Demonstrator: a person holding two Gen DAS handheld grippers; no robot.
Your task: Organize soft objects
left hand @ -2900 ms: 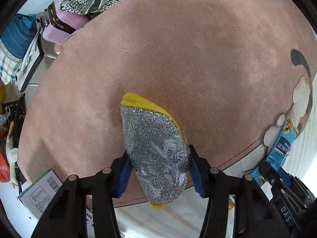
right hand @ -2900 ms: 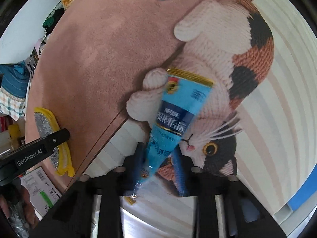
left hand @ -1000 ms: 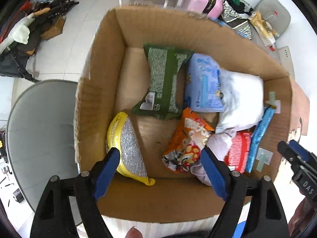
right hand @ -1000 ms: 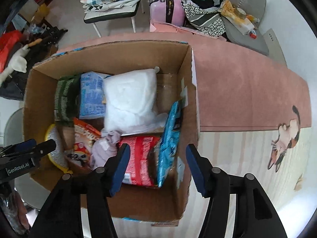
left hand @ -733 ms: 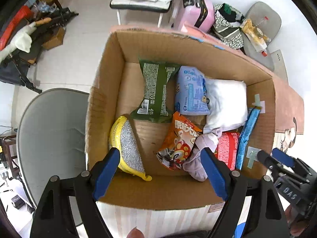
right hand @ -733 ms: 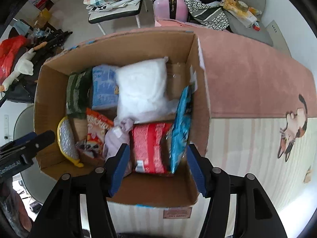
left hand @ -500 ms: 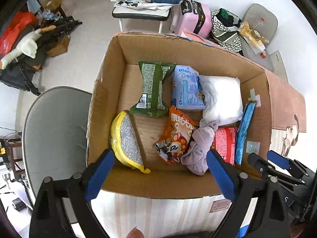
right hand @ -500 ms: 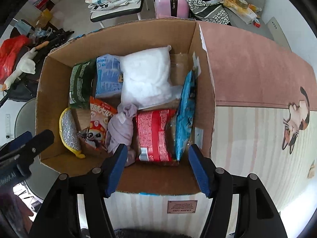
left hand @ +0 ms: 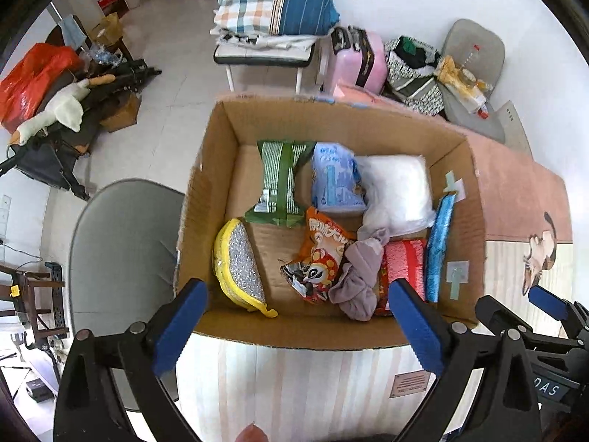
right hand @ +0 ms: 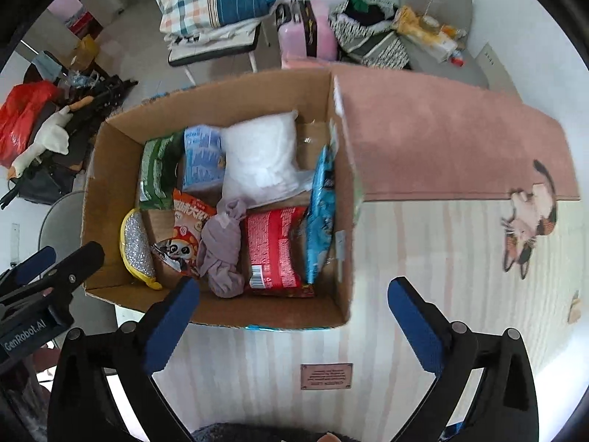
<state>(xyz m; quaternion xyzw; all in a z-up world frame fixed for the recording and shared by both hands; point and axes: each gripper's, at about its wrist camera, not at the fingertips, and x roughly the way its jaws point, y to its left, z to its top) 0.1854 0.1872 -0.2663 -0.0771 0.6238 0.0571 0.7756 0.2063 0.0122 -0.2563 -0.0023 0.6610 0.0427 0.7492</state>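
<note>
An open cardboard box (left hand: 206,191) (right hand: 95,184) stands on the rug and holds soft items. The yellow and silver sponge (left hand: 239,265) (right hand: 137,245) lies at its near left. The blue packet (left hand: 438,246) (right hand: 320,213) stands against its right wall. Other items inside are a green pack (left hand: 279,180), a light blue pack (left hand: 335,180), a white bag (left hand: 397,191), an orange snack bag (left hand: 320,254), a lilac cloth (left hand: 362,276) and a red packet (left hand: 401,269). My left gripper (left hand: 296,324) is open and empty above the box's near edge. My right gripper (right hand: 294,316) is open and empty, high over the box's near right corner.
A pink and striped rug with a cat figure (right hand: 530,221) spreads to the right. A grey chair (left hand: 121,250) stands left of the box. A pink suitcase (left hand: 357,62), a pillow on a chair (left hand: 272,3) and floor clutter (left hand: 55,103) lie beyond.
Both grippers, open and empty, have pulled up and back from the box, so it looks smaller. The sponge and blue packet stay inside where they were let go.
</note>
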